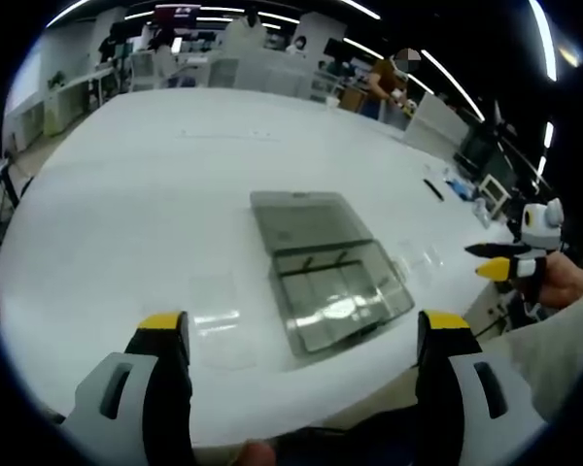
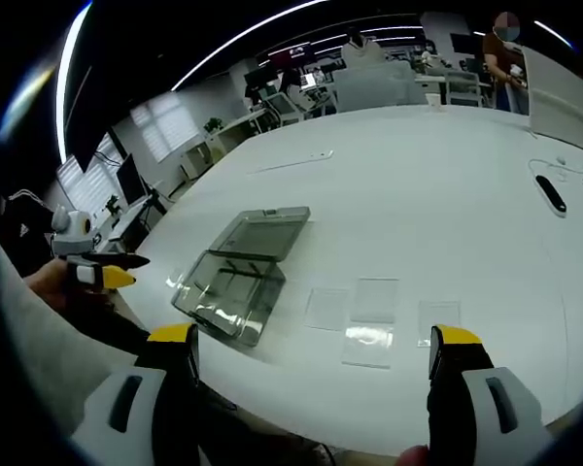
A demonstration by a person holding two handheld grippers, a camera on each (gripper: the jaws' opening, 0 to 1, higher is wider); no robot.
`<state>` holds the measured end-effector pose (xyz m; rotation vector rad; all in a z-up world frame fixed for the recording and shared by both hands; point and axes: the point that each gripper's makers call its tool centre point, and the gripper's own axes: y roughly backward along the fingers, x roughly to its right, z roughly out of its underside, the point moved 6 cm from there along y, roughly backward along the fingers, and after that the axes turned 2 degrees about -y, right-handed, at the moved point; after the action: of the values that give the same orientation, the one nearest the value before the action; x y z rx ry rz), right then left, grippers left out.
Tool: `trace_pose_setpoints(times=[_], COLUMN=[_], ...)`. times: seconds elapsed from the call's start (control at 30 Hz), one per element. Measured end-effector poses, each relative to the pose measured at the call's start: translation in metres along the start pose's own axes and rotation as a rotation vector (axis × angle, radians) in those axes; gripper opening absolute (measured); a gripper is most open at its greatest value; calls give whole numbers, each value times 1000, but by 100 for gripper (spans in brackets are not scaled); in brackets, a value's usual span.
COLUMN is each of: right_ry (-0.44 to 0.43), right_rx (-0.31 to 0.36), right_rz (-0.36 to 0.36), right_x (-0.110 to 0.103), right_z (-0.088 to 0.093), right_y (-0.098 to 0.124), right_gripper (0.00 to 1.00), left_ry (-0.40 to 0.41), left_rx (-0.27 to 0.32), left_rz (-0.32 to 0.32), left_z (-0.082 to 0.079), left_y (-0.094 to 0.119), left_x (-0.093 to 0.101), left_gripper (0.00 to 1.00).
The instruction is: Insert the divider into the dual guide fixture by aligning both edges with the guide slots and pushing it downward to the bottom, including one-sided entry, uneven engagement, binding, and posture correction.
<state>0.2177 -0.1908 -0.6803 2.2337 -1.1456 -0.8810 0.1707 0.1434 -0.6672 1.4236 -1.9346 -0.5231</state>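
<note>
Table (image 1: 155, 194): wide and white.
Box (image 1: 325, 282): clear fixture, lid open, near the front edge.
Dividers (image 2: 374, 299): clear sheets flat beside the box, none slotted.
Left gripper (image 1: 301, 335): jaws wide, holding nothing.
Right gripper (image 2: 311, 349): wide apart, empty.
Risk: thin, flat sheet may slip; one-edge entry would jam.

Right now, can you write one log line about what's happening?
phase: before pickup | left gripper: open | right gripper: open | clear box: lid open | dividers: flat on table
</note>
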Motion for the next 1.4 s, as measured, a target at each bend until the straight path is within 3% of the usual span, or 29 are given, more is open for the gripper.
trace_pose_setpoints(times=[1.4], right_ry=[12], right_rx=[-12], right_rz=[1], right_x=[-2], right_z=[-1], right_y=[-5], right_gripper=[94], left_ry=[-16], left_rx=[-9], left_rz=[45], left_z=[-1], left_y=[-10], left_x=[-4], left_gripper=[94])
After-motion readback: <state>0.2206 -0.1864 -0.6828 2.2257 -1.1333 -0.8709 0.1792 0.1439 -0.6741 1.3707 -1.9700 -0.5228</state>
